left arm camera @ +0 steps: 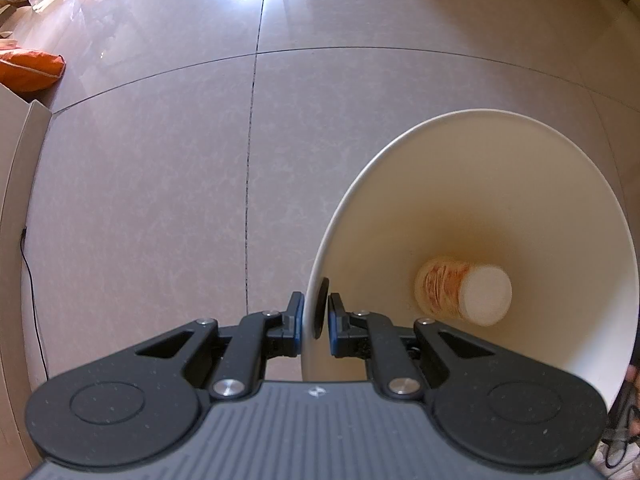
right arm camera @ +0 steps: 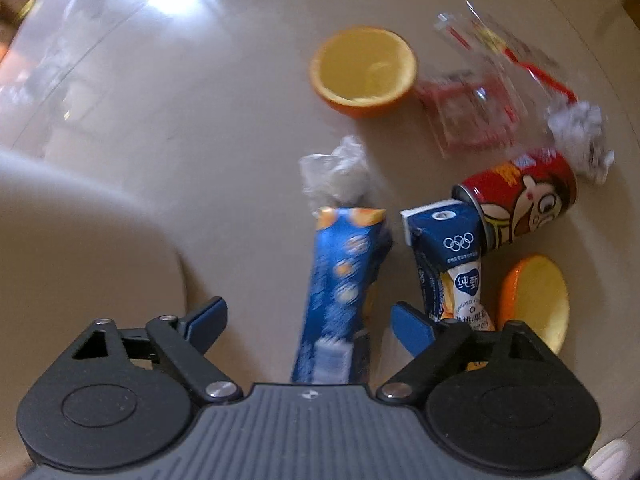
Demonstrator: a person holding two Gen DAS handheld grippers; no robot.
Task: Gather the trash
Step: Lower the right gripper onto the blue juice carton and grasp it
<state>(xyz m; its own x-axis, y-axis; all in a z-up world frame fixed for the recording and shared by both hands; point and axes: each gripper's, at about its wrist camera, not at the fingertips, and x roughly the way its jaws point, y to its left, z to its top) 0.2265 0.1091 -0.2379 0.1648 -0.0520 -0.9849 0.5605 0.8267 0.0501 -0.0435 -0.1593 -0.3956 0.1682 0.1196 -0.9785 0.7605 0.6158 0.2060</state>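
In the left wrist view my left gripper [left arm camera: 316, 312] is shut on the rim of a white bin [left arm camera: 520, 200], one pad inside the wall and one outside. A used paper cup [left arm camera: 460, 292] lies on its side at the bin's bottom. In the right wrist view my right gripper [right arm camera: 310, 320] points down at the floor, open. A long blue snack packet [right arm camera: 340, 288] lies between its fingers, and neither pad touches it. Just right of the right finger lie a blue milk carton [right arm camera: 452, 256], a red can [right arm camera: 524, 196] and an orange peel half [right arm camera: 536, 300].
Farther off on the floor are a hollow orange peel half [right arm camera: 362, 72], a clear wrapper [right arm camera: 480, 92], crumpled white paper [right arm camera: 580, 140] and crumpled plastic [right arm camera: 336, 176]. A blurred beige shape [right arm camera: 80, 240] fills the left. A cardboard box [left arm camera: 16, 200], black cable [left arm camera: 32, 280] and orange bag [left arm camera: 28, 68] line the left side.
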